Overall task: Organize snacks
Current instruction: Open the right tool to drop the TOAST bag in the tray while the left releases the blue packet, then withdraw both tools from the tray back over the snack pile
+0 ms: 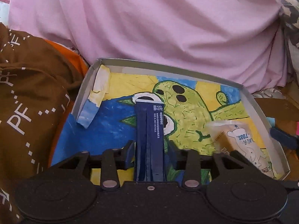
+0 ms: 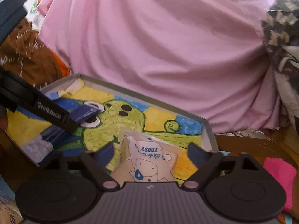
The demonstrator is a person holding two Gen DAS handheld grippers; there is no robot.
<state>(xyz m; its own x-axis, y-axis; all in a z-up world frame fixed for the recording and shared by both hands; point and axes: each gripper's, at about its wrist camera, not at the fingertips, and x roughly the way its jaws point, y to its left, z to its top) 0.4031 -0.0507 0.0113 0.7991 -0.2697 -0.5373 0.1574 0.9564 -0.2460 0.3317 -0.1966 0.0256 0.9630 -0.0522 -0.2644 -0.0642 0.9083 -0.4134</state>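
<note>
A shallow grey tray (image 1: 168, 65) lined with a painting of a green creature on yellow and blue lies ahead. My left gripper (image 1: 150, 149) is shut on a long dark blue snack packet (image 1: 149, 123), which points forward over the middle of the tray. In the right wrist view the same left gripper (image 2: 54, 114) comes in from the left with the blue packet (image 2: 85, 112) sticking out over the tray (image 2: 149, 95). A beige toast packet (image 2: 149, 160) with a cartoon animal lies in the tray's near right part (image 1: 241, 141). My right gripper (image 2: 151, 152) stands open around it, fingers wide on either side.
A large pink cloth (image 1: 158, 22) bulges behind the tray. Brown printed fabric (image 1: 28, 97) and orange cloth lie to the left. A silvery-blue packet (image 2: 37, 147) rests at the tray's near left. Torn painted paper (image 1: 97, 93) curls in the far left corner. A bright pink item (image 2: 278, 175) sits right.
</note>
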